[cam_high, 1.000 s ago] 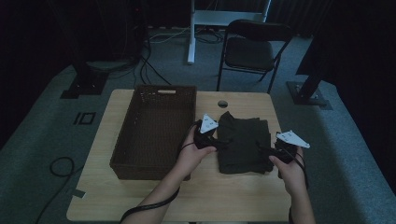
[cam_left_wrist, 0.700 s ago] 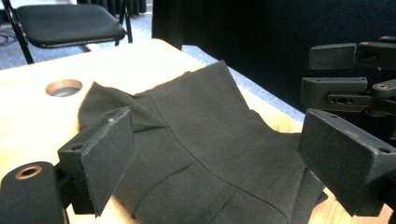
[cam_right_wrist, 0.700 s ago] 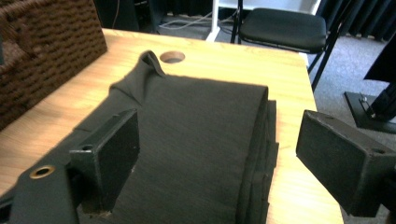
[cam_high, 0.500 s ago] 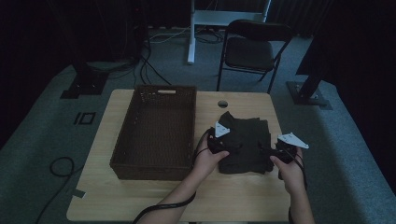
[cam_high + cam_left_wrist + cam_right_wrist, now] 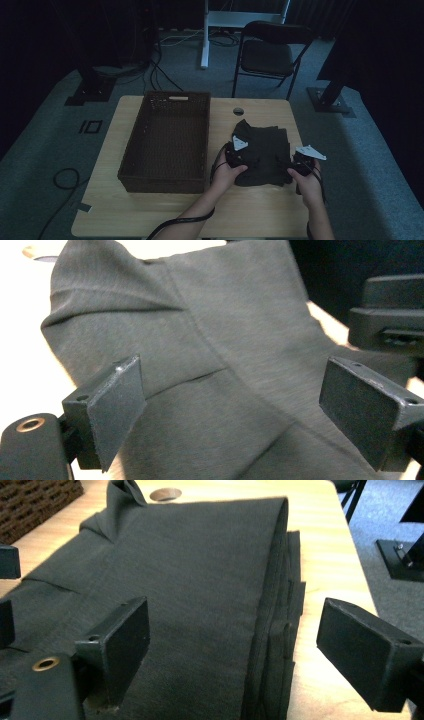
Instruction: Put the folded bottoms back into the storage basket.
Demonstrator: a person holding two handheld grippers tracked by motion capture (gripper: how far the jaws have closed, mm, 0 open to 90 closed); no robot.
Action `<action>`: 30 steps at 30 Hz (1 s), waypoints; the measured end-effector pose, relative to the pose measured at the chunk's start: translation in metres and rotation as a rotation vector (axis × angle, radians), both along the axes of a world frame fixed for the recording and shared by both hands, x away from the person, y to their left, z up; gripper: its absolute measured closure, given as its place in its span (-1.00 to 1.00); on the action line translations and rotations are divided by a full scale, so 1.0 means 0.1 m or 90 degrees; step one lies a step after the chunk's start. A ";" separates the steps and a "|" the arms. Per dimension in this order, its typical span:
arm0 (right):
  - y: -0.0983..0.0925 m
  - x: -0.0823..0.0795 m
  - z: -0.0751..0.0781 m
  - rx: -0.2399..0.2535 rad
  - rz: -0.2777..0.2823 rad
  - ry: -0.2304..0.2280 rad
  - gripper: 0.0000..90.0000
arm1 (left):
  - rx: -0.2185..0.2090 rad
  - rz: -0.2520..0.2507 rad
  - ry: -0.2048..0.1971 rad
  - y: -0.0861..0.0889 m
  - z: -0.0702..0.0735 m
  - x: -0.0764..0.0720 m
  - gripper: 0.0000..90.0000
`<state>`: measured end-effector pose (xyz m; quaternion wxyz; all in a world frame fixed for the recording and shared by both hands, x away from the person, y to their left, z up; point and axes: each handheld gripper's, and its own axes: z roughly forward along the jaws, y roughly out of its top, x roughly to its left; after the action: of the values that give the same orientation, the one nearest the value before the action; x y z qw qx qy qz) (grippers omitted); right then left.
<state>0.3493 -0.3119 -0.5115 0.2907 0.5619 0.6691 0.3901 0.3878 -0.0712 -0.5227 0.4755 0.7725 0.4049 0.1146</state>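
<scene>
One folded dark grey garment (image 5: 264,155) lies on the counter (image 5: 150,210) toward its right edge, beside one dark wicker basket (image 5: 167,142). Your left gripper (image 5: 230,415) and right gripper (image 5: 232,650) are both released, jaws spread wide over the garment's near edge without pinching it. No label or writing is legible.
</scene>
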 end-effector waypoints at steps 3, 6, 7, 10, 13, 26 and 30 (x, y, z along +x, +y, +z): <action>0.00 0.02 -0.04 0.001 -0.002 0.006 -0.70 | 0.003 0.005 -0.002 0.03 -0.04 0.03 -0.75; -0.01 0.03 -0.09 0.009 -0.004 0.013 -0.70 | 0.006 0.010 0.009 0.07 -0.08 0.05 -0.75; -0.01 0.03 -0.10 0.009 -0.005 0.017 -0.70 | 0.003 0.014 0.013 0.08 -0.10 0.05 -0.75; -0.01 0.05 -0.15 0.006 -0.007 0.025 -0.70 | 0.002 0.007 0.024 0.10 -0.13 0.07 -0.75; -0.01 0.05 -0.18 0.007 -0.010 0.034 -0.70 | 0.002 0.005 0.034 0.11 -0.15 0.08 -0.75; 0.00 0.12 -0.32 0.024 -0.025 0.077 -0.71 | -0.002 0.015 0.067 0.11 -0.22 0.13 -0.84; 0.00 0.14 -0.33 0.040 -0.036 0.094 -0.72 | -0.005 0.021 0.079 0.10 -0.24 0.16 -0.94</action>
<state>0.3632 -0.3121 -0.5446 0.2337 0.6169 0.6598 0.3598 0.4033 -0.0610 -0.5464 0.4505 0.7696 0.4467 0.0727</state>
